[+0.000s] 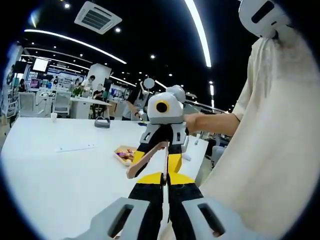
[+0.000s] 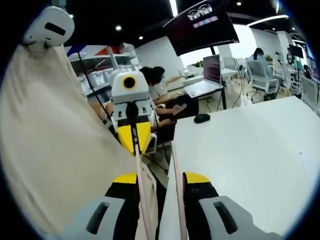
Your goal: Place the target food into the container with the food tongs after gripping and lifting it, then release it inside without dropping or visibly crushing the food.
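Left gripper (image 1: 165, 212) jaws clamp the tongs (image 1: 150, 157), right gripper (image 1: 162, 131) holds them beyond; tong tips apart, gripping nothing. Past the tips, food tray (image 1: 125, 154) sits on the white table (image 1: 60, 170), food inside.

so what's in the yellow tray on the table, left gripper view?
The yellow tray on the white table holds some food, pinkish and brown pieces, too small to identify. Its right side is covered by the tongs and the other gripper.
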Available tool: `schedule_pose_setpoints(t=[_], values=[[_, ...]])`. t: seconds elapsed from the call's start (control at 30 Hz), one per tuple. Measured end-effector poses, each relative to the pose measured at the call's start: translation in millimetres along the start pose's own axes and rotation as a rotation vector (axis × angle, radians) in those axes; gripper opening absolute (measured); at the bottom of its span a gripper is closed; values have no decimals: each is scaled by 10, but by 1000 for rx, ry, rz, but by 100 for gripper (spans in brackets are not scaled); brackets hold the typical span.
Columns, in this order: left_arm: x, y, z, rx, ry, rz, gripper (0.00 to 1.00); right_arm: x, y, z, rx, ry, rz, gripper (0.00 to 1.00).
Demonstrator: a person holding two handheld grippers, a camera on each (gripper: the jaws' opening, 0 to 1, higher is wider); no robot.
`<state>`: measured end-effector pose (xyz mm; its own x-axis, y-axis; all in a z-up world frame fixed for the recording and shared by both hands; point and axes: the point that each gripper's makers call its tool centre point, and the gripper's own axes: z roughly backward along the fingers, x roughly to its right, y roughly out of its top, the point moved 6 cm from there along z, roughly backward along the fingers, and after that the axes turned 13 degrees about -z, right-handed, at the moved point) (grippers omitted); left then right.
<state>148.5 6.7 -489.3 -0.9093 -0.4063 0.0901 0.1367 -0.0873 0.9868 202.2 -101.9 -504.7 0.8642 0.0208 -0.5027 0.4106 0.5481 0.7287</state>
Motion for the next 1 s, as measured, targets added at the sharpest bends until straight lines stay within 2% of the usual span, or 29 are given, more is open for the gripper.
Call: schedule_pose_setpoints(t=[0.23, 1.0], values=[[-4, -14, 38, -3, 2, 7, 0, 16, -38, 89, -16, -25, 4, 30], [-22, -88, 180, -24, 5, 21, 0, 83, -163, 305, 2, -91, -13, 22]])
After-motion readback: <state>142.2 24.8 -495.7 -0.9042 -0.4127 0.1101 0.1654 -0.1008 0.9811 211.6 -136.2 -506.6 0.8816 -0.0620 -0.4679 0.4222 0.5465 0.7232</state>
